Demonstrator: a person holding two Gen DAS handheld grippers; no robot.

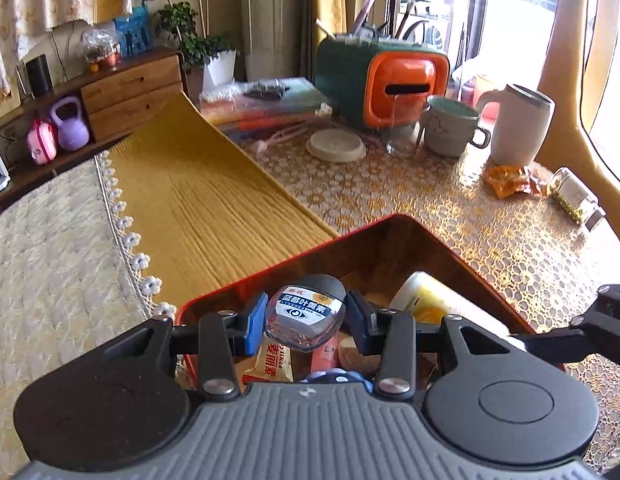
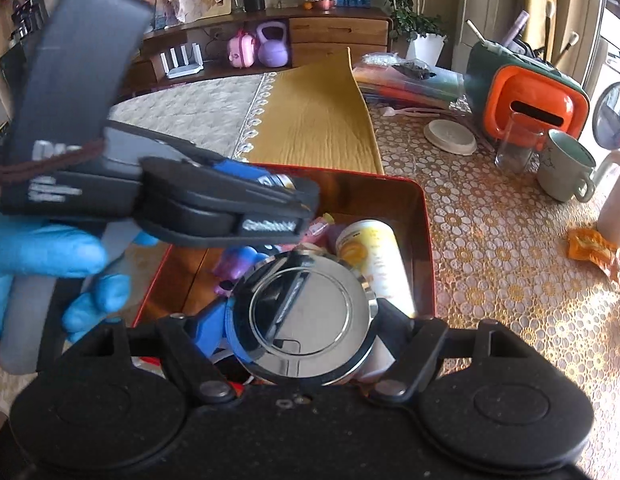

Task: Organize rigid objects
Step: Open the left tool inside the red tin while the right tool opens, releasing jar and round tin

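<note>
Bottle, small, clear, blue-and-white label, sits clamped in the left gripper above the red tin; right gripper clamps a shiny chrome disc over it too.

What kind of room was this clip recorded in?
Probably a lived-in living room at home: a wooden sideboard with drawers, a potted green houseplant, and a lace-covered table bearing a pale green ceramic mug.

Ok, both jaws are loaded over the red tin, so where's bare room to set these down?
Inside the red metal tin, only the bare floor at its left side is free; the yellow-labelled white bottle and small packets crowd the rest. Outside, open tablecloth lies between the tin, the cream round lid and the orange wrapper.
</note>
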